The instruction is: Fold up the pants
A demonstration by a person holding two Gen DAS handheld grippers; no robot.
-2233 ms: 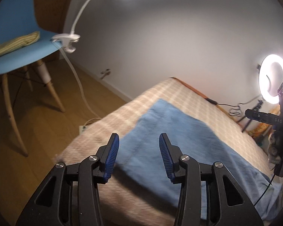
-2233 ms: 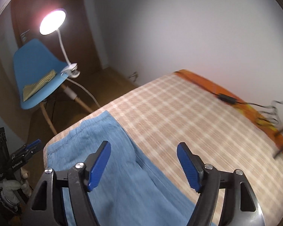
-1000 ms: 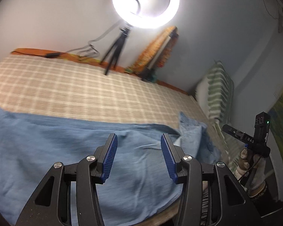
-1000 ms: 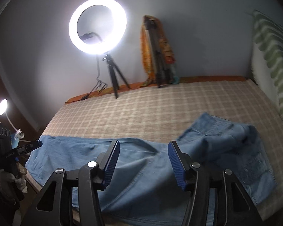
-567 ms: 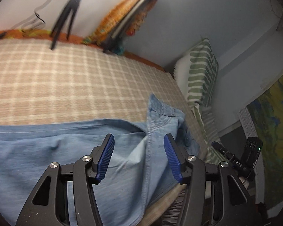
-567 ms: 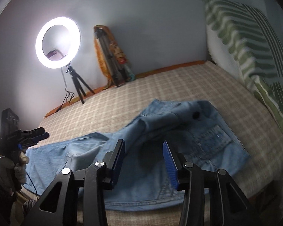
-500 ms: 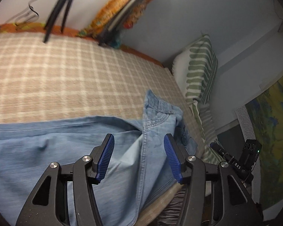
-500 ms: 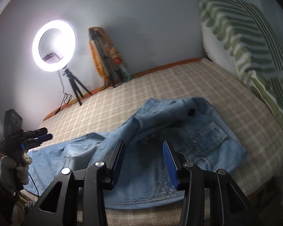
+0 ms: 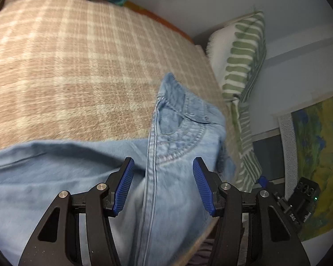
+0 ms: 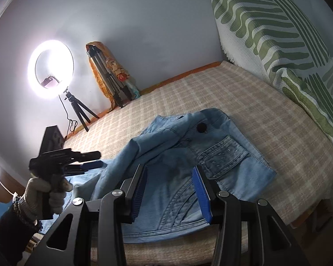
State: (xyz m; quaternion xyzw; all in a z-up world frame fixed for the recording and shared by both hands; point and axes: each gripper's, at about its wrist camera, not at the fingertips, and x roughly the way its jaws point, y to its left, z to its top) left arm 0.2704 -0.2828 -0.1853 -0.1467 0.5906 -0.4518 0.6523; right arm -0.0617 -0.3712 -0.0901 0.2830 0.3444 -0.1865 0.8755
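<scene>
Light blue denim pants (image 10: pixel 213 164) lie rumpled on a bed with a beige checked cover (image 10: pixel 266 110), along its near edge, waistband end towards the corner by the pillows. The left gripper (image 9: pixel 163 185) hangs just above the side seam, jaws parted and holding nothing, after widening a moment ago. The right gripper (image 10: pixel 171 190) hovers over the seat area, jaws apart and empty, having just narrowed. 2 green striped pillows (image 10: pixel 284 37) stand at the bed's head. A ring light (image 10: pixel 50 69) glows on a tripod at the far edge.
</scene>
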